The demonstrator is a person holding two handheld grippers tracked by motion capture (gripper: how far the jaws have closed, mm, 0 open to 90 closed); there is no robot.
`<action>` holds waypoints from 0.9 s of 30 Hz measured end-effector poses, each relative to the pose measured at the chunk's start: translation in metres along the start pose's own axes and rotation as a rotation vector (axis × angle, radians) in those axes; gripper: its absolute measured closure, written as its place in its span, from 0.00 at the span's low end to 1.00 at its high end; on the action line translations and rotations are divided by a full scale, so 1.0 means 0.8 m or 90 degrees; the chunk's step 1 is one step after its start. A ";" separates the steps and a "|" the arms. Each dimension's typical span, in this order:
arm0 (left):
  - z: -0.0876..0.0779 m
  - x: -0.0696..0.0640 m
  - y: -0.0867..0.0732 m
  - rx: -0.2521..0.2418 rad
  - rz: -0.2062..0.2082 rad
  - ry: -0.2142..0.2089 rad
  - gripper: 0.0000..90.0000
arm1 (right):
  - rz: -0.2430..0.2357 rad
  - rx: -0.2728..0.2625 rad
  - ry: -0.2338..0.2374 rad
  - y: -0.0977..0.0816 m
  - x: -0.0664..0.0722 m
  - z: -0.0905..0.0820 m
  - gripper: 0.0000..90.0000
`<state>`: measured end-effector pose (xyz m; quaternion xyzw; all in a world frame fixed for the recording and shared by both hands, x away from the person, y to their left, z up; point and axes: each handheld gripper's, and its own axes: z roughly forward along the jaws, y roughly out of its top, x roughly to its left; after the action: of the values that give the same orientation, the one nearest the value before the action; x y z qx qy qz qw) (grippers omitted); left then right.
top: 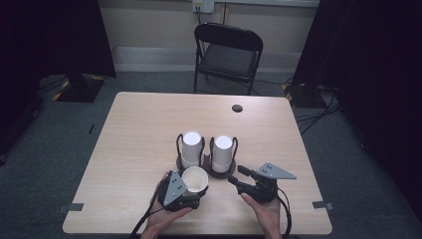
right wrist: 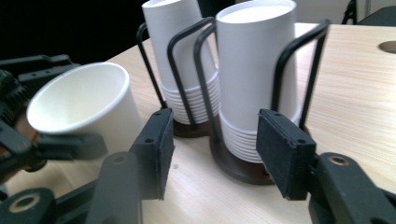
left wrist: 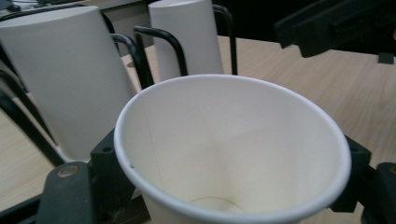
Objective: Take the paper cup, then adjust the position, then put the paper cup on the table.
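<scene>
My left gripper (top: pixel 189 191) is shut on a single white paper cup (top: pixel 195 179), tilted with its mouth up, near the table's front edge. In the left gripper view the cup (left wrist: pixel 233 154) sits between the two black pads (left wrist: pixel 106 158). Just beyond it stand two upside-down stacks of white cups in black wire holders with dark round bases, the left stack (top: pixel 191 147) and the right stack (top: pixel 222 152). My right gripper (top: pixel 237 175) is open, its fingertips just short of the right stack (right wrist: pixel 254 70). Nothing lies between its pads (right wrist: pixel 156 144).
The light wooden table (top: pixel 149 124) has a round cable hole (top: pixel 237 108) at the back right. A black folding chair (top: pixel 228 55) stands behind the far edge. Dark curtains hang on both sides. Cables trail from both grippers toward the front edge.
</scene>
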<state>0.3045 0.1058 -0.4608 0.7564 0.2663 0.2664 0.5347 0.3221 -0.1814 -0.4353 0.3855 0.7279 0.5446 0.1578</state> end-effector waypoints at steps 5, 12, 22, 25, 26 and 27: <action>-0.008 0.013 0.004 -0.015 -0.015 0.011 0.25 | 0.009 -0.013 -0.028 -0.010 -0.009 -0.006 0.48; -0.020 0.034 0.009 -0.029 -0.035 0.030 0.25 | 0.003 -0.047 -0.084 -0.027 -0.022 -0.015 0.39; -0.028 0.060 0.008 -0.033 -0.062 0.051 0.25 | 0.014 -0.058 -0.169 -0.044 -0.042 -0.021 0.29; -0.031 0.067 0.003 -0.030 -0.070 0.068 0.25 | 0.023 -0.066 -0.187 -0.049 -0.046 -0.024 0.22; -0.032 0.069 0.002 -0.032 -0.076 0.071 0.25 | 0.027 -0.067 -0.200 -0.051 -0.047 -0.024 0.19; -0.033 0.072 0.002 -0.030 -0.074 0.075 0.25 | 0.037 -0.066 -0.207 -0.052 -0.048 -0.024 0.19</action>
<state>0.3279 0.1630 -0.4452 0.7096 0.3347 0.2851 0.5506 0.3184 -0.2273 -0.4741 0.4805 0.6526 0.5162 0.2772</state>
